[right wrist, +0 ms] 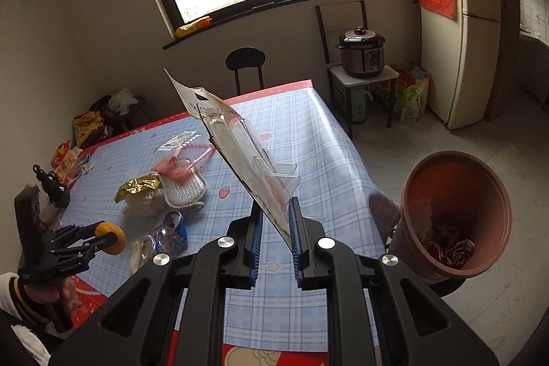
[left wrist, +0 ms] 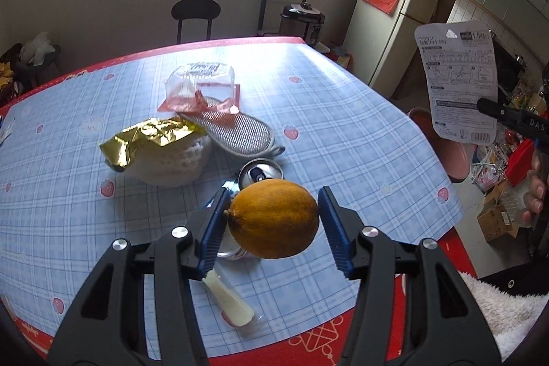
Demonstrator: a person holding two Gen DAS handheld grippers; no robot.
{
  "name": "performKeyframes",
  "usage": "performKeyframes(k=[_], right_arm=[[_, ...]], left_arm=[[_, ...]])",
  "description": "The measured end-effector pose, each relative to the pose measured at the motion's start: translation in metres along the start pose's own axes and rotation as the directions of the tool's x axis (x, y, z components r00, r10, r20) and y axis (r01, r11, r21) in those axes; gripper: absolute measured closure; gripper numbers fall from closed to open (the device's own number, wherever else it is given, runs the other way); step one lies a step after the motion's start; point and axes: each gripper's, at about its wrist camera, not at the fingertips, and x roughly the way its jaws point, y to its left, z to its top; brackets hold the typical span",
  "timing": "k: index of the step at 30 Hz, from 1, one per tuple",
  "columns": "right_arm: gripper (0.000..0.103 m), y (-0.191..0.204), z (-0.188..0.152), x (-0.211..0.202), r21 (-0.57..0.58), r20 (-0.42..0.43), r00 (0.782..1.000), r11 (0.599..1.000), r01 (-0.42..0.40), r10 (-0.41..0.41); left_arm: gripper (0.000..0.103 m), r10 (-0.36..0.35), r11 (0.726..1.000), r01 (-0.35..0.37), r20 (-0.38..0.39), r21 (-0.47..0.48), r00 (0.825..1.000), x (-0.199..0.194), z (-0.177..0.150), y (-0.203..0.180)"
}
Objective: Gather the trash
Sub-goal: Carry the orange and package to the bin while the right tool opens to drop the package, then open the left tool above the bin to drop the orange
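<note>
My left gripper point(left wrist: 272, 211) is shut on a yellow-orange lemon point(left wrist: 274, 218) and holds it above the table; it also shows in the right wrist view point(right wrist: 109, 237). My right gripper point(right wrist: 276, 222) is shut on an empty blister pack point(right wrist: 240, 146) with a printed card back point(left wrist: 458, 81), held upright beyond the table's right edge. A brown bin point(right wrist: 456, 215) with crumpled trash inside stands on the floor to the right. On the table lie a crushed can point(left wrist: 260, 174), a gold wrapper point(left wrist: 151, 136) and a clear red-edged plastic pack point(left wrist: 200, 88).
A grey mesh pad point(left wrist: 240, 132) and a white knitted item point(left wrist: 171, 160) lie mid-table. A pale peel-like strip point(left wrist: 230, 300) lies near the front edge. A black chair point(right wrist: 245, 64), a rice cooker on a stand point(right wrist: 360, 54) and a fridge point(right wrist: 470, 23) stand behind.
</note>
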Motion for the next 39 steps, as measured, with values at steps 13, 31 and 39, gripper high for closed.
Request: performKeyframes(k=[13,31,39], right_arm=[[0.087,-0.132,0.027,-0.038,0.141,0.086,0.975,0.972,0.189,-0.203],[0.034,-0.242,0.046,-0.036,0.203,0.087,0.962,0.950,0.238,-0.259],[0.005,-0.267,0.022,-0.088,0.244,0.084,0.944,0.925,0.292,-0.320]], left_arm=[[0.049,-0.112,0.992,0.100,0.174,0.077,0.978,-0.019,0.098,-0.086],[0.049,-0.241,0.947,0.203,0.130,0.248,0.962,0.039,0.151,-0.243],[0.049,-0.333,0.890,0.301,0.035,0.342,0.942,0.082,0.154,-0.322]])
